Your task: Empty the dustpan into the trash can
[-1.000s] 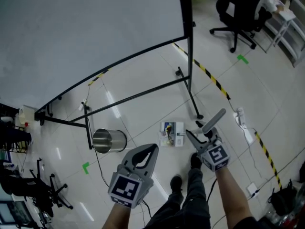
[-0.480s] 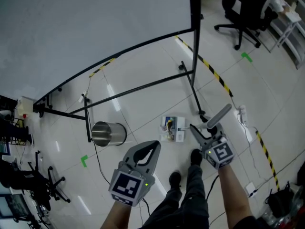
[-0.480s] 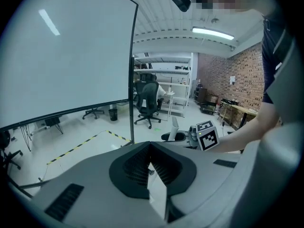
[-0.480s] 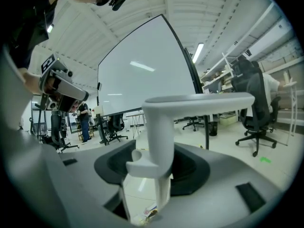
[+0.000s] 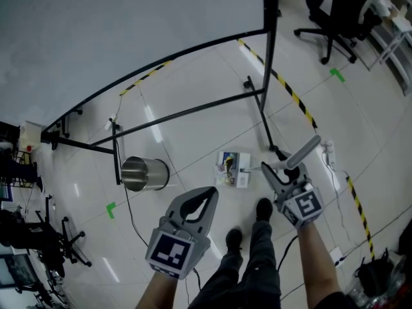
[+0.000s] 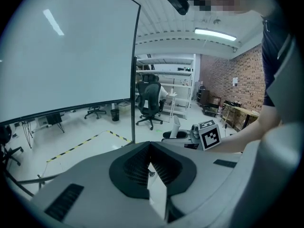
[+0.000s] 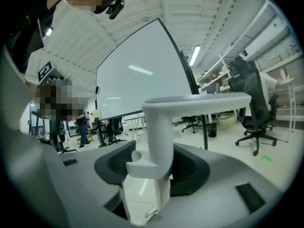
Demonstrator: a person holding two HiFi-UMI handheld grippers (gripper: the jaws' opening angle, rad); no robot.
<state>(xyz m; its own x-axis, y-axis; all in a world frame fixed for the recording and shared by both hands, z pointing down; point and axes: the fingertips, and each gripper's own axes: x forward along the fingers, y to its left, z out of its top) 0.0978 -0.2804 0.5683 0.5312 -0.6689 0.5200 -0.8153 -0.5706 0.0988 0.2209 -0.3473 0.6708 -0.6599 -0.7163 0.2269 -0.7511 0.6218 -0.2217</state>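
Note:
My right gripper (image 5: pixel 273 172) is shut on the pale upright handle (image 5: pixel 301 153) of a long-handled dustpan. The handle (image 7: pixel 159 141) stands between the jaws in the right gripper view. Its pan (image 5: pixel 233 169) rests on the floor just ahead of the person's feet, with colourful scraps in it. The shiny metal trash can (image 5: pixel 145 172) stands on the floor to the pan's left, apart from it. My left gripper (image 5: pixel 207 196) hangs lower left of the pan, its fingertips together and nothing between them (image 6: pixel 151 146).
A large whiteboard on a black frame (image 5: pixel 264 76) stands beyond the can and pan, its foot bar (image 5: pixel 187 114) crossing the floor. Yellow-black tape (image 5: pixel 293 98) runs at the right, with a power strip (image 5: pixel 331 153). An office chair (image 5: pixel 338 8) stands at the far right.
The head view has drifted a little, so the floor sits slightly higher in frame. Both grippers keep their places and their grips.

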